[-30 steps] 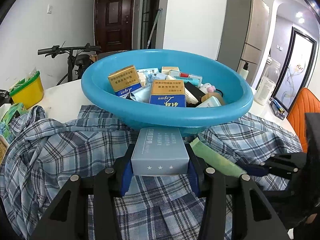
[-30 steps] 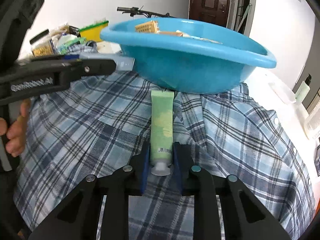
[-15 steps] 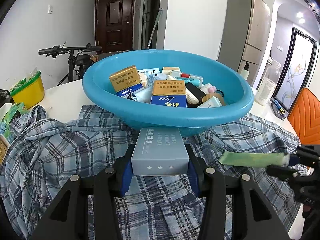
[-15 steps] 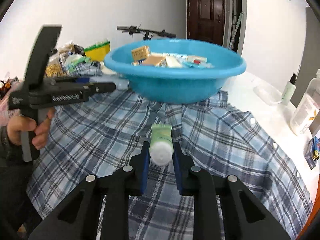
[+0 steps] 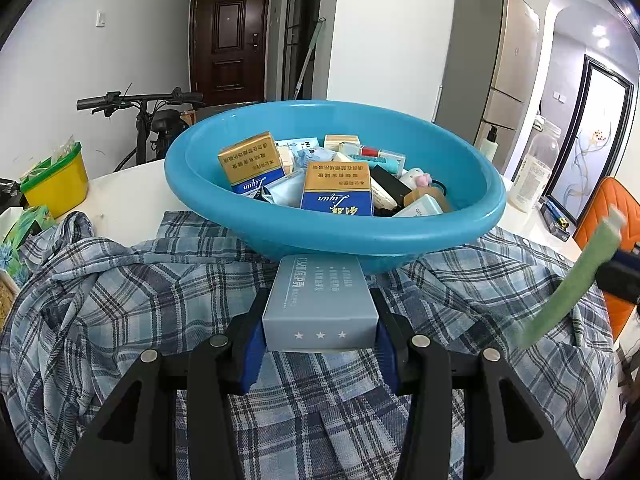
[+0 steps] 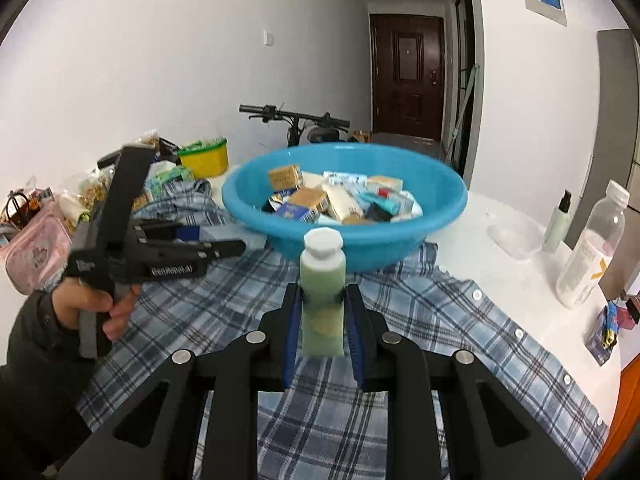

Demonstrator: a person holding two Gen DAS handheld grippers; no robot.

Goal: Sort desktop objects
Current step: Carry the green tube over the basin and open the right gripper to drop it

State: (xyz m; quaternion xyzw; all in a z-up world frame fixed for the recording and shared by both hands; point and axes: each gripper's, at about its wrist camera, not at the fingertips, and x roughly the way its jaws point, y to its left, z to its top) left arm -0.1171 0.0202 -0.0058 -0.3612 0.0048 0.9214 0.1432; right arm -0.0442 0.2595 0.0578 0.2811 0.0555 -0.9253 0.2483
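- Left gripper (image 5: 320, 344): jaws clamped on grey box (image 5: 320, 300), just before blue basin (image 5: 336, 232), above plaid shirt (image 5: 120, 300).
- Right gripper (image 6: 322, 320): jaws pinched on green tube (image 6: 323, 280), cap up, held above the shirt.

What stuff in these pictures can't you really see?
- Left wrist view: right gripper cut off by the edge; green tube blurred.
- Both views: things deep in the blue basin, buried under boxes.
- Right wrist view: tube label smeared; grey box mostly hidden behind the left gripper.
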